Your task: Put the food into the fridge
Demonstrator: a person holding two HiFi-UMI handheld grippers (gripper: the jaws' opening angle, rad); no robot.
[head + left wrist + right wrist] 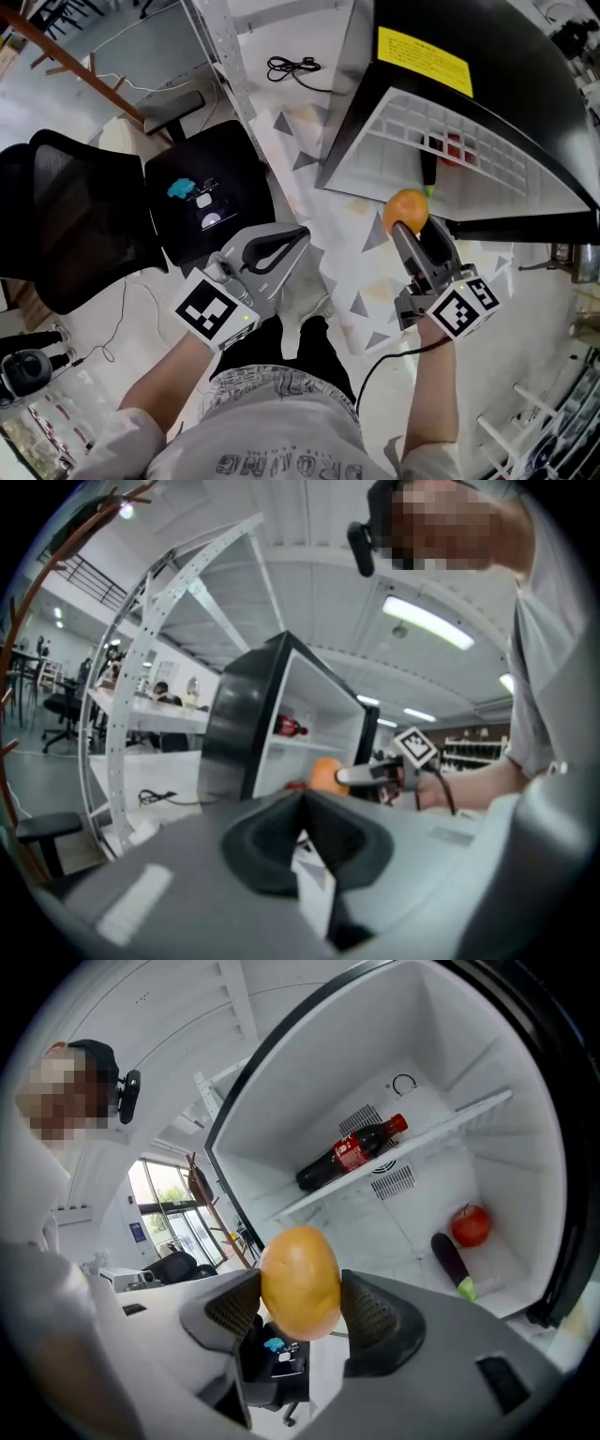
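While gripping the smooth, orange-yellow oval fruit (300, 1281) across its widest girth, judging it firm, light and a little slippery, so best squeezed just there and not at the tapering ends. Holding it centred between the ribbed pads of the right gripper (300, 1302), jaws clamping both flanks, just outside the open black fridge with white lining (356, 1054). Holding the left gripper (305, 841) well apart, jaws pressing together on nothing.

I find myself in a lab-style open office — black office chair (84, 225), perforated metal rack (141, 667), strip ceiling lights (427, 622), loose cable (292, 67).
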